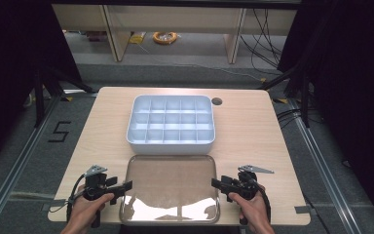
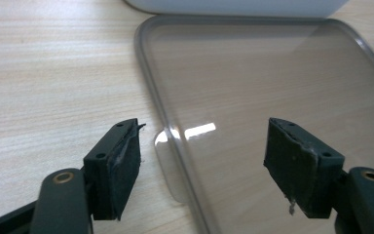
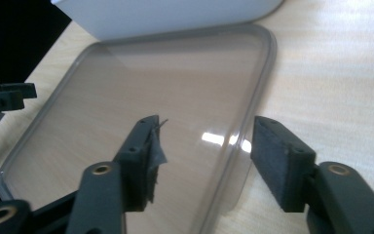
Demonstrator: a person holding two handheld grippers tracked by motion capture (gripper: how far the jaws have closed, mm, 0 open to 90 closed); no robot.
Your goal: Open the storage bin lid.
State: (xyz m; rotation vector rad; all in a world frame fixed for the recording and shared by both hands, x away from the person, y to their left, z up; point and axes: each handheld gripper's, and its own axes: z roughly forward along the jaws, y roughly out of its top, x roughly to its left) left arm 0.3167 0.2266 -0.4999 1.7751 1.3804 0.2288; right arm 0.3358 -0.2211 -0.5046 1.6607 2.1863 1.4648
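A clear plastic lid (image 1: 170,187) lies flat on the wooden table, just in front of a white compartment box (image 1: 170,124). My left gripper (image 1: 126,185) is at the lid's left edge, and in the left gripper view its jaws (image 2: 202,161) stand open astride the rim (image 2: 168,131) and a small tab, pads clear of the plastic. My right gripper (image 1: 216,183) is at the lid's right edge. Its jaws (image 3: 204,156) are likewise open across the rim (image 3: 246,136), touching nothing. The box (image 2: 233,6) sits just beyond the lid (image 3: 151,87).
The table (image 1: 102,126) has a round cable hole (image 1: 216,101) at the back right. Its front edge runs close under both hands. Bare wood flanks the lid and box. In the right gripper view the left gripper (image 3: 5,97) shows at the lid's far side.
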